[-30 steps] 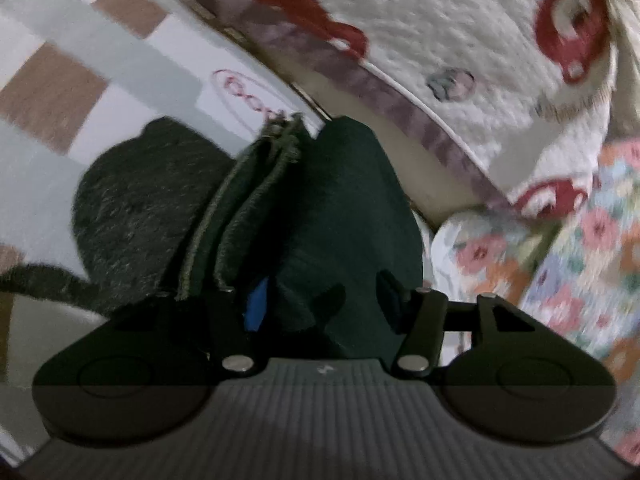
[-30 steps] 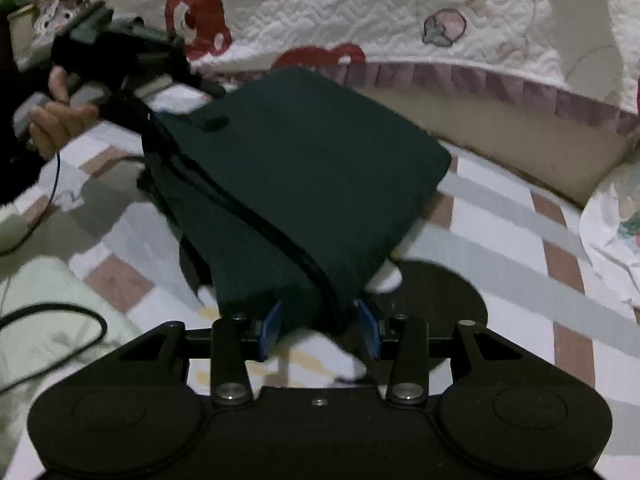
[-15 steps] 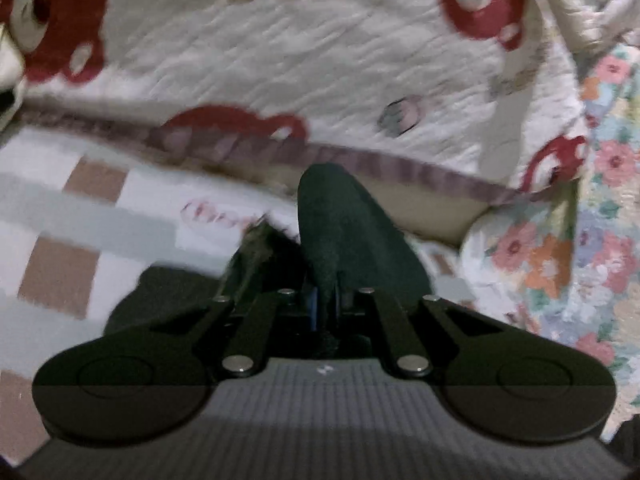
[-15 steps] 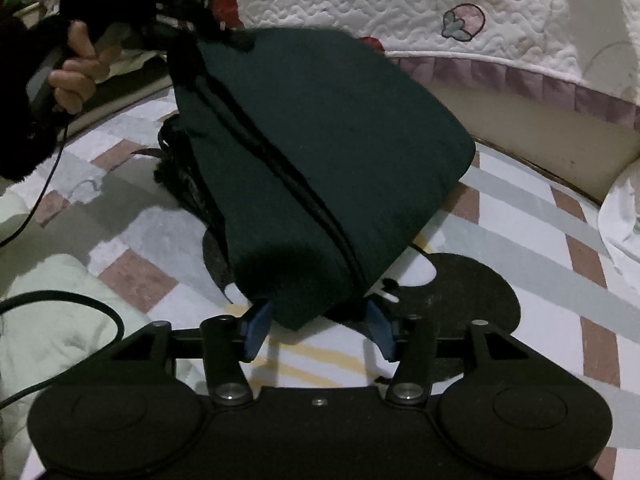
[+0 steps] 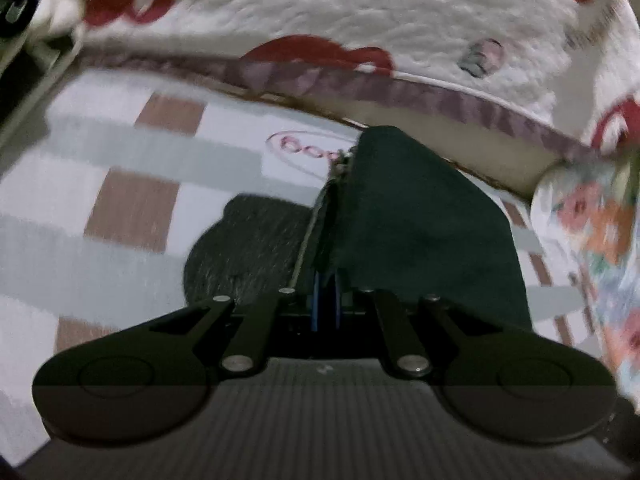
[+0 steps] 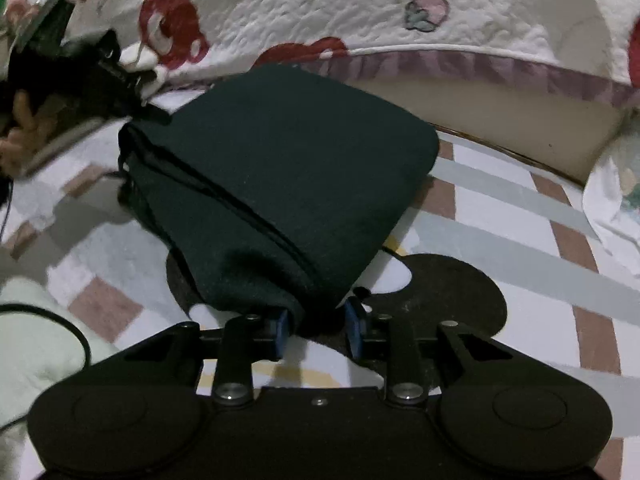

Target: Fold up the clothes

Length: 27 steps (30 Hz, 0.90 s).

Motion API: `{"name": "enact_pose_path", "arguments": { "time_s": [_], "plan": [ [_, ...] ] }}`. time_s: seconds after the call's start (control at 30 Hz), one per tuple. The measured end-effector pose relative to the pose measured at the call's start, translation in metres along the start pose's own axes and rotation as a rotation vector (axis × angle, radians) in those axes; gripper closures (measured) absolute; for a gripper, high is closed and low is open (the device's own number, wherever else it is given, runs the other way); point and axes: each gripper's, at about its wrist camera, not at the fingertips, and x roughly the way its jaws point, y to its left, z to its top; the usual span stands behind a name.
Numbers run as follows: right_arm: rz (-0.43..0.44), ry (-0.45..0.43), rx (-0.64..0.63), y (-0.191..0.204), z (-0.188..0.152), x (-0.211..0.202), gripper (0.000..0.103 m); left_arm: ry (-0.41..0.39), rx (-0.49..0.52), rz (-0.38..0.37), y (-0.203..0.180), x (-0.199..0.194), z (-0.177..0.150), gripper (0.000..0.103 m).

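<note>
Garment (image 6: 280, 184), dark green and already folded into a thick pad of several layers, lies on the checked bedsheet (image 6: 500, 208) straight ahead of the right gripper (image 6: 316, 326), its near corner bulging between the blue pads (image 6: 281, 330). Those pads stand apart on either side of the bunched corner, touching it at most lightly. By the look of it the cloth is soft, limp and fairly light, so it should sag and slide layer over layer unless every layer is pinched together; the stacked edges at a corner seem the best place to take it.

Left gripper (image 5: 326, 300) does just that: its pads are pressed together on the garment's edge, right at its tips, with the fold rising ahead of it.

Right view alone shows the whole pad, its layered side, and the left gripper at the far-left corner with the person's hand (image 6: 18, 132) behind it. Left view alone shows the pinch up close. Beyond the garment in both lies a bear-print quilt (image 6: 360, 20)
</note>
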Motion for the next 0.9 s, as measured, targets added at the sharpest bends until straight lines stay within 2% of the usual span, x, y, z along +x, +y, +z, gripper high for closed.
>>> {"name": "enact_pose_path", "arguments": {
  "time_s": [0.1,0.13,0.17,0.23,0.33,0.43,0.47,0.57,0.67,0.7,0.77,0.9],
  "plan": [
    [-0.012,0.009,-0.053,0.005,-0.005,-0.005,0.073,-0.029,0.061,0.110,-0.003,-0.009,-0.001,0.097],
    [0.009,0.019,-0.026,0.001,-0.006,-0.006,0.073,-0.040,0.091,0.155,-0.006,-0.013,-0.002,0.098],
    [0.051,0.039,0.039,-0.008,-0.008,-0.006,0.070,-0.060,0.089,0.122,-0.007,-0.019,-0.002,0.098],
    [0.152,0.099,0.215,-0.033,-0.015,-0.003,0.070,-0.105,0.065,0.007,-0.011,-0.032,-0.002,0.097],
    [0.221,0.094,0.374,-0.058,-0.025,-0.010,0.067,-0.171,0.029,-0.165,-0.016,-0.052,-0.001,0.094],
    [0.257,0.015,0.481,-0.079,-0.011,-0.018,0.060,-0.104,0.077,-0.161,-0.025,-0.024,-0.006,0.090],
    [0.266,0.005,0.517,-0.085,-0.005,-0.011,0.053,-0.078,0.068,-0.161,-0.024,-0.010,-0.007,0.089],
    [0.293,-0.026,0.624,-0.103,0.012,0.008,0.052,-0.062,0.043,-0.163,-0.018,0.020,-0.003,0.089],
    [0.320,-0.058,0.732,-0.121,0.030,0.028,0.050,-0.076,0.024,-0.204,-0.008,0.031,0.000,0.091],
    [0.324,-0.068,0.733,-0.123,0.040,0.035,0.050,-0.068,0.025,-0.196,-0.006,0.033,0.000,0.093],
    [0.320,-0.087,0.617,-0.111,0.076,0.049,0.050,-0.039,0.038,-0.161,-0.005,0.038,-0.002,0.094],
    [0.328,-0.034,0.248,-0.060,0.151,0.081,0.050,0.014,0.047,-0.103,-0.004,0.047,-0.008,0.095]
  ]
}}
